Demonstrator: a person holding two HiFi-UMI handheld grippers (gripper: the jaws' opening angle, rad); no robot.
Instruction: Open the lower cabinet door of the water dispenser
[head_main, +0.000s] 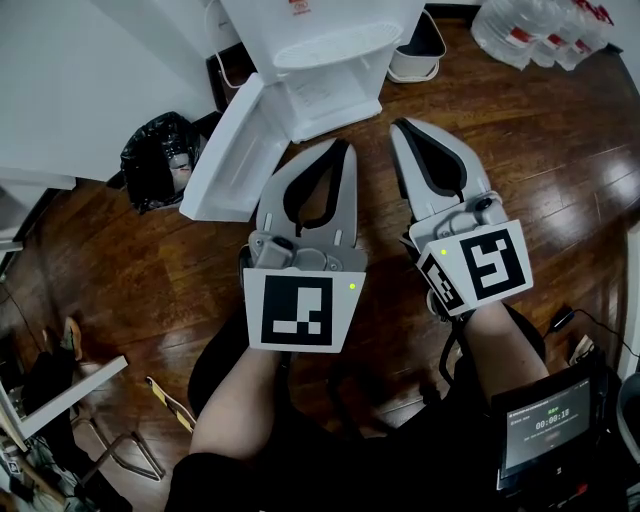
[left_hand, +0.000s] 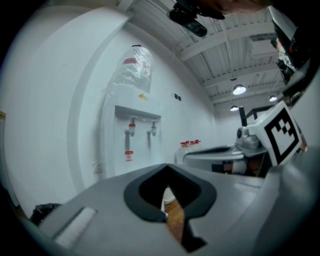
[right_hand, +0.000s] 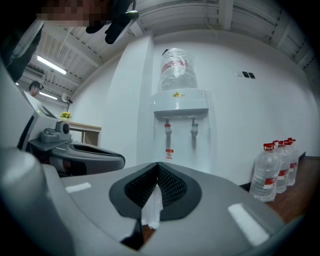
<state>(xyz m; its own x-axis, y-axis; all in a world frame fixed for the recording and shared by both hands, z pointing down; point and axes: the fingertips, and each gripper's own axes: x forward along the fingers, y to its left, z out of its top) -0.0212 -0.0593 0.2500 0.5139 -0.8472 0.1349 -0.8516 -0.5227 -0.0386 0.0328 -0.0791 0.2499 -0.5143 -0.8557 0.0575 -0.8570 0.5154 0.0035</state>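
The white water dispenser (head_main: 330, 60) stands at the top of the head view with a clear bottle on top (right_hand: 177, 70). Its lower cabinet door (head_main: 235, 150) is swung out to the left, away from the body. My left gripper (head_main: 340, 148) is shut and empty, its tips just right of the open door's edge and short of the cabinet. My right gripper (head_main: 400, 128) is shut and empty beside it, pointing at the dispenser's lower front. In the left gripper view the dispenser (left_hand: 132, 130) rises beyond the closed jaws (left_hand: 167, 167); the right gripper view shows the same (right_hand: 157, 167).
A black rubbish bag (head_main: 160, 155) sits left of the door. A white bin (head_main: 420, 45) and several water bottles (head_main: 540, 30) stand right of the dispenser. A screen with a timer (head_main: 545, 425) is at my lower right. The floor is dark wood (head_main: 560, 180).
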